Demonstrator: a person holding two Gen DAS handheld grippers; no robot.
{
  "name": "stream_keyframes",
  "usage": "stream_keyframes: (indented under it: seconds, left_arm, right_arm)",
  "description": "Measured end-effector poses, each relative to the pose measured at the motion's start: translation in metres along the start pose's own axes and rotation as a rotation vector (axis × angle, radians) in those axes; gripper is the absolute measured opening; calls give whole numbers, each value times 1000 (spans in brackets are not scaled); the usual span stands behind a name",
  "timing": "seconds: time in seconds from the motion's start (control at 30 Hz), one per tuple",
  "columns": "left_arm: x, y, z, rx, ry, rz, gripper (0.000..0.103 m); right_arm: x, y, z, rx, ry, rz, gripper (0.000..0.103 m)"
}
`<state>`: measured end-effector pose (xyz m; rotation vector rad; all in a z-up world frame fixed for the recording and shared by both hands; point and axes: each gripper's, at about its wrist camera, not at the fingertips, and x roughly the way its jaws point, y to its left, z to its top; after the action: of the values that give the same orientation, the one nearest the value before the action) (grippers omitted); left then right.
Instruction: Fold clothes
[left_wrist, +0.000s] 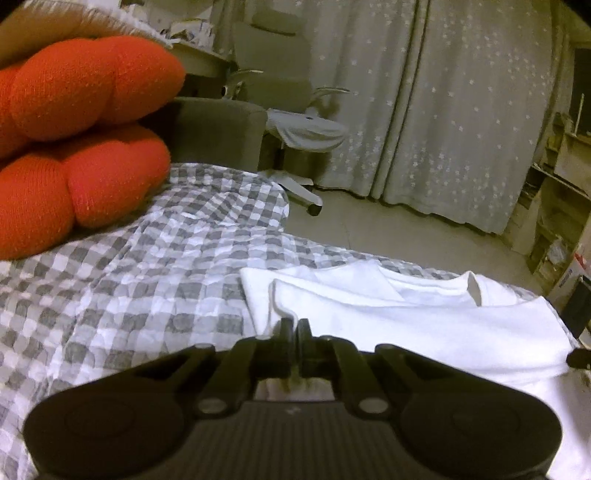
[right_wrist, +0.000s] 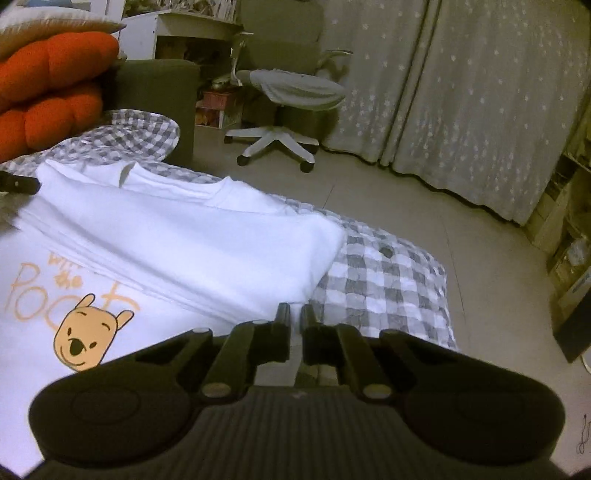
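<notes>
The left wrist view shows the left gripper (left_wrist: 294, 326) with its two fingers squeezed close together at the left edge of a white T-shirt (left_wrist: 424, 317). It looks like they pinch a bit of the cloth, though the gap is too small to be sure. The shirt lies on a bed with a grey and white checked cover (left_wrist: 129, 280). Part of the shirt is laid over itself, so there are layers along that edge.

In the right wrist view, the right gripper (right_wrist: 294, 314) also has its fingers close together, right at the shirt's other edge. A thin gap shows between them, and it seems to hold cloth there too. A bear picture (right_wrist: 86, 332) with orange letters shows on the near part of the shirt.

What could go wrong? Each pinch is tiny and sits right at the rim of the cloth. If one hand pulls harder than the other, the cloth may slip out. The layers could also slide apart and the fold go crooked. The right edge lies near the side of the bed, so a loose corner could droop toward the floor (right_wrist: 388, 199).
</notes>
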<state>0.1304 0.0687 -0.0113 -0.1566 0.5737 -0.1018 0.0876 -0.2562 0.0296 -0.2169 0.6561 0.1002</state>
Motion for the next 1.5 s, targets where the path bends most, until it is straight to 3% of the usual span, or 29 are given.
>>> stream_keyframes:
  seconds: [0.2,0.3,0.33,0.4,0.53,0.63,0.73,0.77,0.8,0.83,0.87,1.0,1.07,1.1,1.17,1.2,1.3,1.33,1.4,1.5]
  left_arm:
    - [-7,18,6,-95,3,-50,4]
    - [-9,35,11,-208,4,-74,8]
    - [-10,39,12,-234,0,-74,11]
    - [-8,46,13,-273,-5,-71,29]
    - [-1,51,14,-293,-4,-60,35]
    - [5,52,12,-301,12,-69,41]
    - [11,44,10,-259,30,-66,54]
    - [12,41,9,-236,29,-63,53]
    - [13,38,9,-212,26,-61,43]
    - [15,34,8,-188,24,-60,28]
    - [16,31,8,-164,21,-58,12]
    - [10,27,10,-154,-37,-75,10]
    - [2,28,13,-155,-83,-96,10]
    - [4,25,12,-138,-67,-84,10]
    - [13,20,6,-101,-18,-55,10]
    - [15,19,4,-94,-10,-47,11]
    - [16,21,3,-101,-11,-42,12]
    - [15,24,4,-118,-13,-45,12]
    - [13,29,6,-147,-12,-45,21]
    - [4,29,10,-125,-25,-13,22]
  right_arm:
    - [0,-11,5,57,10,33,12]
    - [-8,-35,10,252,-39,83,12]
    - [-8,-40,12,286,-58,74,17]
    - [-3,-46,14,320,-77,55,28]
    - [21,-62,14,470,-21,205,55]
    - [35,-63,22,488,20,227,59]
    - [31,-55,27,422,-20,204,63]
    - [30,-52,28,400,-34,196,63]
    - [29,-50,29,377,-49,188,56]
    - [27,-47,30,355,-63,180,28]
    - [26,-44,32,332,-77,172,22]
    - [21,-33,37,242,-134,139,15]
    - [18,-28,39,196,-163,123,14]
    - [17,-25,41,173,-177,115,14]
    - [33,-19,34,128,-98,72,15]
    - [44,-17,28,109,-51,43,19]
    - [41,-22,24,95,-80,-1,44]
    - [38,-25,26,98,-82,-12,47]
    - [34,-34,25,118,-80,-3,47]
    - [24,-34,27,120,-99,-17,47]
